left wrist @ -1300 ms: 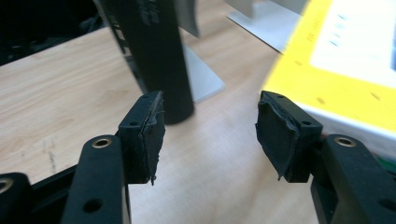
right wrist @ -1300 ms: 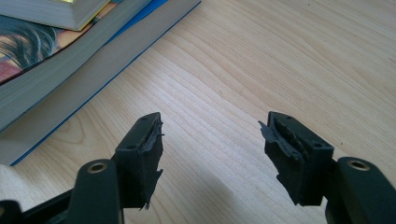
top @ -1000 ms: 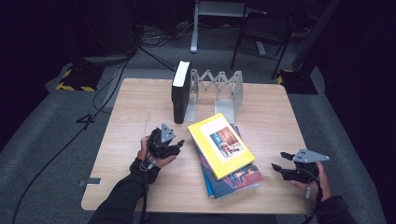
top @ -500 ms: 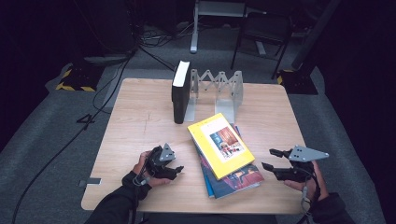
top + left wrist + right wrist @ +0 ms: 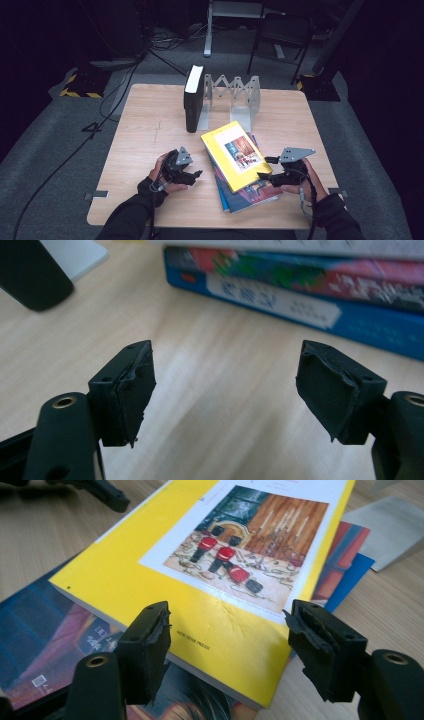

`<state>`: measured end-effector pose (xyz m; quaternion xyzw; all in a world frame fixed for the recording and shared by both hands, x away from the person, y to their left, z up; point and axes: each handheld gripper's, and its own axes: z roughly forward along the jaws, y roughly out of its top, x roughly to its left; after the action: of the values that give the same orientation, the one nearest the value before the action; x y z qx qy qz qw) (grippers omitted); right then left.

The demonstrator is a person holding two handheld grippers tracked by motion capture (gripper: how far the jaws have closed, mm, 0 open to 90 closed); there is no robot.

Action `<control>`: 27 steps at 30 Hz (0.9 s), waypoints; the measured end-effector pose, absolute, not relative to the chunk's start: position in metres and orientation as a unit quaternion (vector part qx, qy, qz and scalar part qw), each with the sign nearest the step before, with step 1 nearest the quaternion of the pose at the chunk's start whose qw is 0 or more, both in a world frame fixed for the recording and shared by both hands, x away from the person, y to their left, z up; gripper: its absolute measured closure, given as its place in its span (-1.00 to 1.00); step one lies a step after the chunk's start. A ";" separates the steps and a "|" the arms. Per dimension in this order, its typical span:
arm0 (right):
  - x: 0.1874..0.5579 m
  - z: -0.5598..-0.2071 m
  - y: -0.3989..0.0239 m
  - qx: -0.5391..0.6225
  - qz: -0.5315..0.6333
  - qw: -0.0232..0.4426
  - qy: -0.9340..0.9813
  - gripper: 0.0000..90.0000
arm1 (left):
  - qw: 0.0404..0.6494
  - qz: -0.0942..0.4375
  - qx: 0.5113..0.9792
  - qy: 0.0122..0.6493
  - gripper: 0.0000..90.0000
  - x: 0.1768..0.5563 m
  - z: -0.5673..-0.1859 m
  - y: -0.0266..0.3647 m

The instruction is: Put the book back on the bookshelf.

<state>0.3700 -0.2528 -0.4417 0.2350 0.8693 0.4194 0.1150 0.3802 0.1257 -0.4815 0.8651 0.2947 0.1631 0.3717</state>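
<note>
Yellow book (image 5: 235, 154) is seen lying flat on top of the stack, with a dark-covered book (image 5: 250, 192) and a blue book (image 5: 310, 300) beneath it, all toward the near side of the wooden table (image 5: 150, 130). Just to the right of the yellow book, the right gripper (image 5: 267, 170) is held low by a hand (image 5: 300, 180), its tips at the book's near right edge; its jaws have just been widened, and in the right gripper view the pads (image 5: 150, 645) are seen spread apart above the yellow cover, nothing pinched. To the left of the yellow book, and clear of it, the left gripper (image 5: 192, 175) is rested on the tabletop, aimed at the stack; its jaws have just been opened too, and only bare wood is seen between them, the blue spine lying beyond. Behind the yellow book, a folding metal rack (image 5: 235, 95) is stood, with a black book (image 5: 192, 102) upright at its left end.
</note>
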 end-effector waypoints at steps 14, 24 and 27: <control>0.389 -0.448 -0.253 0.255 0.426 0.093 0.863 -0.32 | 0.397 0.206 0.840 0.307 -0.47 0.435 -0.470 0.115; 0.372 -0.446 -0.251 0.237 0.419 0.073 0.873 -0.14 | 0.411 0.194 0.834 0.312 -0.30 0.463 -0.467 0.110; 0.360 -0.445 -0.251 0.228 0.418 0.068 0.877 -0.10 | 0.424 0.171 0.839 0.296 -0.27 0.463 -0.463 0.103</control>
<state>0.3602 -0.2508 -0.4447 0.2275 0.8769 0.4180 0.0681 0.4635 0.1026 -0.4627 0.8388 0.2959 0.1715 0.4237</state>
